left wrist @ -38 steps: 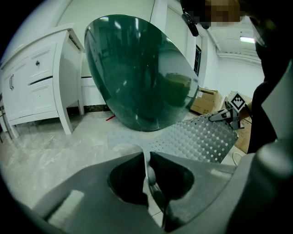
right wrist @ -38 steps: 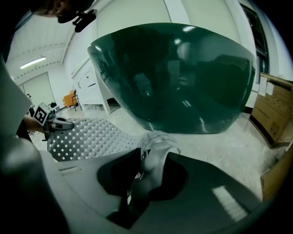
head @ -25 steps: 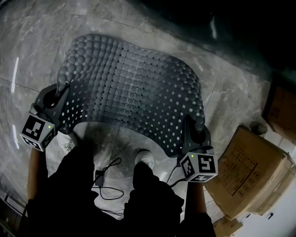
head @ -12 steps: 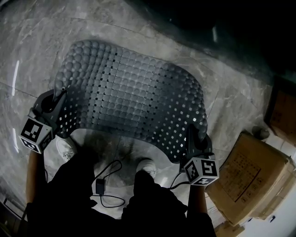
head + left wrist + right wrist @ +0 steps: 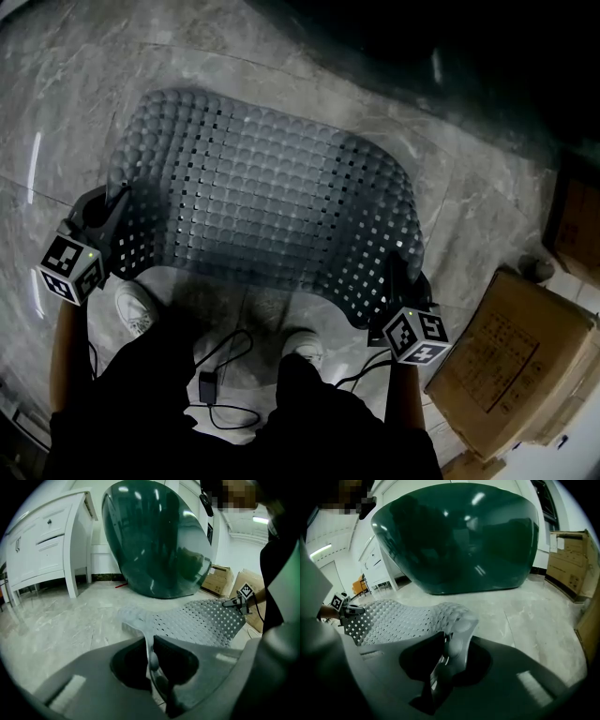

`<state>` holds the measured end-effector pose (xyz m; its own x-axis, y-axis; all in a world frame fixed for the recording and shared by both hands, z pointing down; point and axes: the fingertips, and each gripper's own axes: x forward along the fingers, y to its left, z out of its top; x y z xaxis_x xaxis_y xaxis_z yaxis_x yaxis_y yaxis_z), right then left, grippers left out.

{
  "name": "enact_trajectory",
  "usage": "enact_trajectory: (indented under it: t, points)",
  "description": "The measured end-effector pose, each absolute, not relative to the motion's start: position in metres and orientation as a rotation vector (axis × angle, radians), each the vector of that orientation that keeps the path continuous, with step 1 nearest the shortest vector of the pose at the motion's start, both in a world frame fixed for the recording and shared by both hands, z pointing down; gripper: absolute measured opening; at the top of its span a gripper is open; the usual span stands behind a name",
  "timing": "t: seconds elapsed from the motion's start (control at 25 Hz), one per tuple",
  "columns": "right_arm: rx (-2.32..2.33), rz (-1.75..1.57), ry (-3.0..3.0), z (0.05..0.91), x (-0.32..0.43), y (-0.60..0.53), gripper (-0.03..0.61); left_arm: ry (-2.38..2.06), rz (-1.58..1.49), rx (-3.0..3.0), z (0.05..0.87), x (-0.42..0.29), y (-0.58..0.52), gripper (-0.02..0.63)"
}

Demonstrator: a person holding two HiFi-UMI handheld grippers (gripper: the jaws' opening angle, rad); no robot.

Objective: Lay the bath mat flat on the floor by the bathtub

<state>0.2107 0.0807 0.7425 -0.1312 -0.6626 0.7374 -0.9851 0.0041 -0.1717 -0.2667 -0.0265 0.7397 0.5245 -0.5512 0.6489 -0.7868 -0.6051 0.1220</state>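
Observation:
A grey perforated rubber bath mat (image 5: pixel 262 197) with raised bumps hangs spread out just above the marble floor, in front of the dark green bathtub (image 5: pixel 441 56). My left gripper (image 5: pixel 114 211) is shut on the mat's near left corner, and the mat's edge (image 5: pixel 149 641) runs between its jaws. My right gripper (image 5: pixel 401 272) is shut on the near right corner, with the mat's edge (image 5: pixel 452 644) pinched in its jaws. The far edge of the mat droops toward the floor near the tub (image 5: pixel 154 536); the near edge is raised and sags in the middle.
Cardboard boxes (image 5: pixel 502 361) stand at the right, close to my right gripper. A white vanity cabinet (image 5: pixel 42 541) stands left of the tub. The person's white shoes (image 5: pixel 131 305) and a loose black cable (image 5: pixel 220 375) lie on the floor under the mat's near edge.
Both grippers have lowered and drawn slightly back with the mat, which now lies flatter and closer to the floor. The far edge has spread out toward the tub.

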Motion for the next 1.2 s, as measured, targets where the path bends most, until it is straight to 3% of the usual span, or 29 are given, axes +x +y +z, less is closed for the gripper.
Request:
enact_trajectory:
  t: [0.84,1.2]
  points:
    - [1.704,1.067,-1.683,0.804,0.238,0.094,0.091,-1.109,0.796,2.165,0.793,-0.294,-0.026,0.020]
    - [1.709,1.044,-1.634,0.813,0.248,0.094,0.136,-1.138,0.853,2.143,0.803,-0.298,-0.028,0.028]
